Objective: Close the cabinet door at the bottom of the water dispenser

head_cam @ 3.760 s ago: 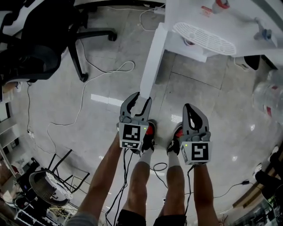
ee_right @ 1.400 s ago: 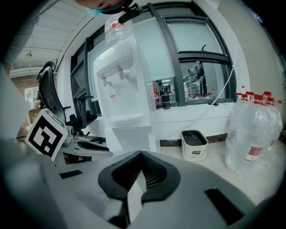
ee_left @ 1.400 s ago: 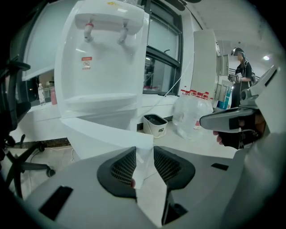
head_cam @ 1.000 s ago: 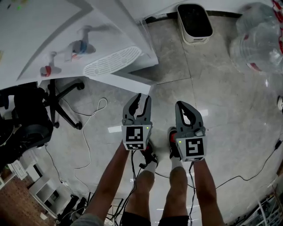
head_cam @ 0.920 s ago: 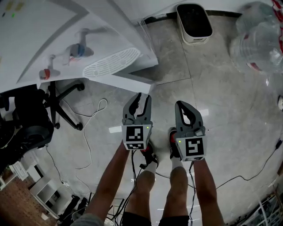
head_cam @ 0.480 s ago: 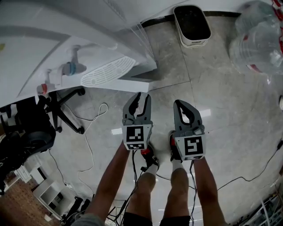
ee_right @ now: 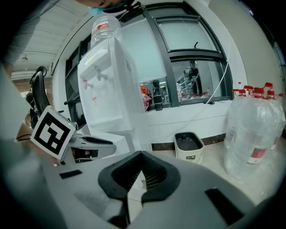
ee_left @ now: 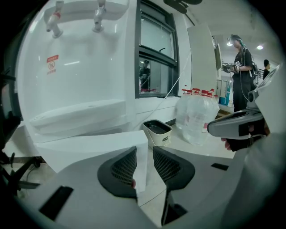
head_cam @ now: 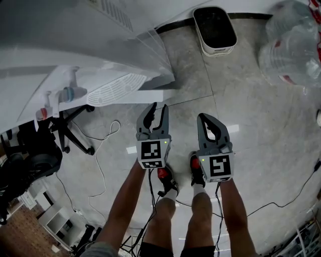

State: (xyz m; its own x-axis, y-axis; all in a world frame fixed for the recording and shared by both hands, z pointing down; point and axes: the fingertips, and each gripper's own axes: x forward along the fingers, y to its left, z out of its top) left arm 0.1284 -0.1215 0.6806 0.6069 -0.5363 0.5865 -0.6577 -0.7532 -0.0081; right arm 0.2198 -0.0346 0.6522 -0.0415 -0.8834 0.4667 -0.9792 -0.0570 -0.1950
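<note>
Cabinet door [ee_left: 89,147]: one; taps [ee_left: 52,21] [ee_left: 99,12]: two.

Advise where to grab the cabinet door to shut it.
Probably the free vertical edge of the cabinet door, approached from its outer face: no handle shows on the flat panel, and that edge stands between the left gripper's open jaws.

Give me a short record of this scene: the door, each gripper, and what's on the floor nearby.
Cabinet door: open, standing out from the water dispenser
Left gripper: open, the door's free edge between its jaws
Right gripper: shut, holding nothing
Floor: white bin, large water bottles
</note>
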